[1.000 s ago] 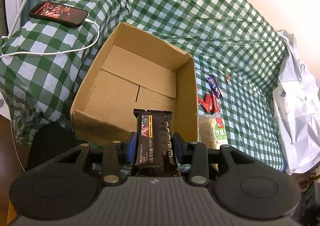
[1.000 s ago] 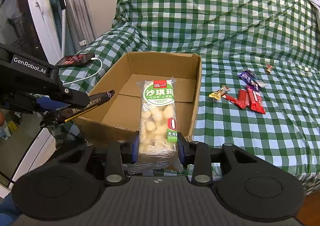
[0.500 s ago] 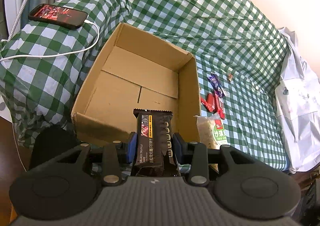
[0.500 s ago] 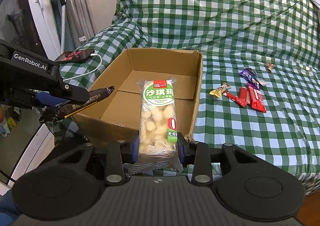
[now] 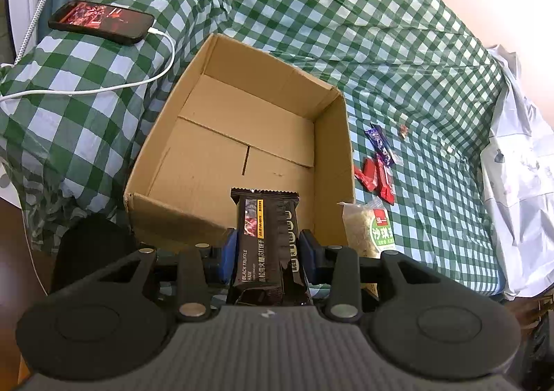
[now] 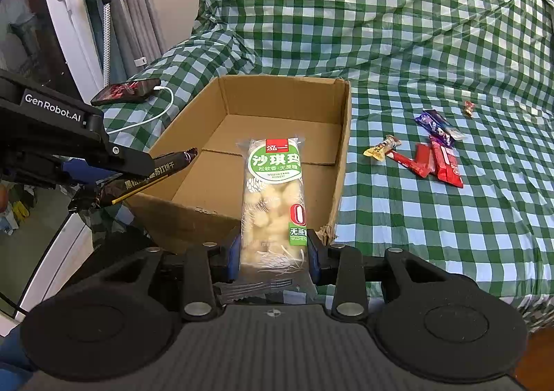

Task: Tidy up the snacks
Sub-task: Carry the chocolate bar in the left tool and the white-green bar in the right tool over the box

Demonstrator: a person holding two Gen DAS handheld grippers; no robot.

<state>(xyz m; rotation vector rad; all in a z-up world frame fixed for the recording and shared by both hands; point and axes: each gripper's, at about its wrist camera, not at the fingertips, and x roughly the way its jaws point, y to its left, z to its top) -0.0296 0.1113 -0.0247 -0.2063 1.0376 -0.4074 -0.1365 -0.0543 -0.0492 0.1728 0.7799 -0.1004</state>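
Your left gripper (image 5: 266, 249) clamps the black cracker packet (image 5: 265, 238), your right gripper (image 6: 273, 252) the clear rice-cake packet (image 6: 273, 197); both point lengthwise over the near wall of the open brown cardboard box (image 6: 194, 214).

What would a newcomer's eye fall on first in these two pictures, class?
An open brown cardboard box sits empty on the green-checked bedcover. At its near edge, the left gripper clamps a black cracker packet and the right gripper a clear green-labelled pastry pack.

A bed (image 6: 398, 27) with a green checked cover carries an open cardboard box (image 6: 342, 148), a charging phone (image 5: 100, 20) on the pillow, and scattered snack wrappers (image 6: 436, 159) beside the box.
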